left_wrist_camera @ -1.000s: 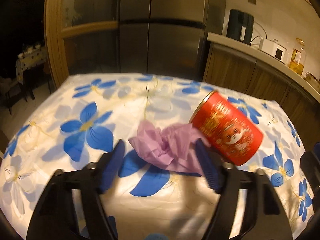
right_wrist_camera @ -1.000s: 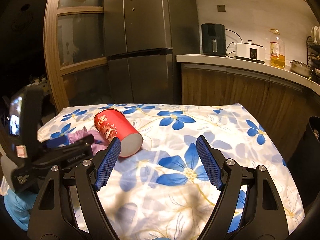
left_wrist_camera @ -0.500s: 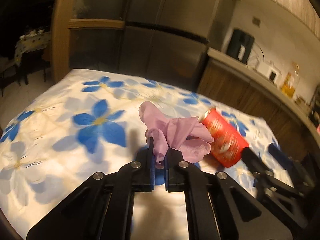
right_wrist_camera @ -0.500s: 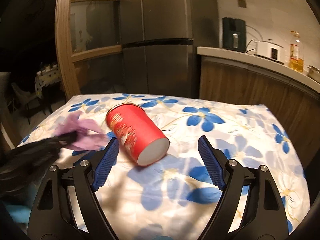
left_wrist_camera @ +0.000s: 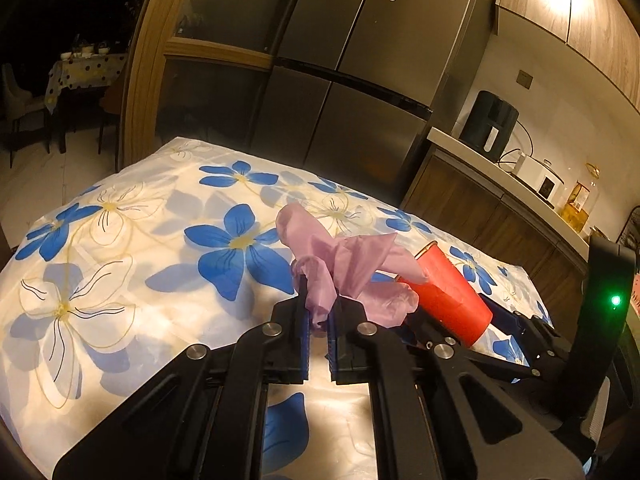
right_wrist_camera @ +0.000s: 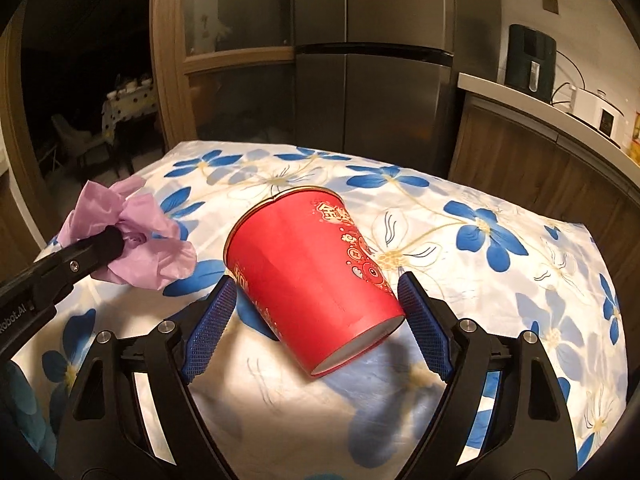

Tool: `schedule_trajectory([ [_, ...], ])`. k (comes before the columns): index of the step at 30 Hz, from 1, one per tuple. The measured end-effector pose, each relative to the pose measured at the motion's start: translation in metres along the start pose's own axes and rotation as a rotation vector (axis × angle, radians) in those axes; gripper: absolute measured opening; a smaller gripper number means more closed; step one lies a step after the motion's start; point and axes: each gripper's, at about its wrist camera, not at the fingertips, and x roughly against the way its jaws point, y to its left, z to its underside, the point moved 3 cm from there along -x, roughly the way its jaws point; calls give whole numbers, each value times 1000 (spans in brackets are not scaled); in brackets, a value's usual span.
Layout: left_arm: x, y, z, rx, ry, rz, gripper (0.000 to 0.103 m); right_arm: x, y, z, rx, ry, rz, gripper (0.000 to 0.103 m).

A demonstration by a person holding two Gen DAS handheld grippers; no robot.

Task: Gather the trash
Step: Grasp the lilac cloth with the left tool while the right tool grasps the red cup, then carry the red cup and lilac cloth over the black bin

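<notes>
A crumpled purple glove (left_wrist_camera: 348, 264) hangs just above the flowered tablecloth (left_wrist_camera: 120, 240), with my left gripper (left_wrist_camera: 318, 304) shut on its lower folds. In the right wrist view the same glove (right_wrist_camera: 136, 232) sits at the left in the left gripper's tip (right_wrist_camera: 112, 242). A red paper cup (right_wrist_camera: 304, 264) with gold print lies on its side on the cloth (right_wrist_camera: 500, 300), base towards me. My right gripper (right_wrist_camera: 316, 304) straddles the cup, one blue pad on each side. Its jaws are closing and stand wide. The cup (left_wrist_camera: 448, 296) also shows right of the glove.
A steel fridge (right_wrist_camera: 372, 80) and a wooden door frame (right_wrist_camera: 168, 60) stand behind the table. A counter (left_wrist_camera: 500, 176) at the right carries a black appliance, a white cooker and an oil bottle. A dim dining table (left_wrist_camera: 84, 72) stands far left.
My left gripper shut on the purple glove and lifted it off the cloth. My right gripper moved in towards the red cup, which now lies between its pads.
</notes>
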Motion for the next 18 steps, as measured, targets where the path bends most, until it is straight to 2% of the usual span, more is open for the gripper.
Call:
schedule_trajectory([
  [3,0,0,1,2,3,-2,7,-1,2,2,12,2,-1,66],
  [6,0,0,1,1,3,-2,7,1,2,2,18,-4,-8,61],
  [18,-4,2,2,8,14,-15,7,20,-4,7,-17,-32,-18,57],
])
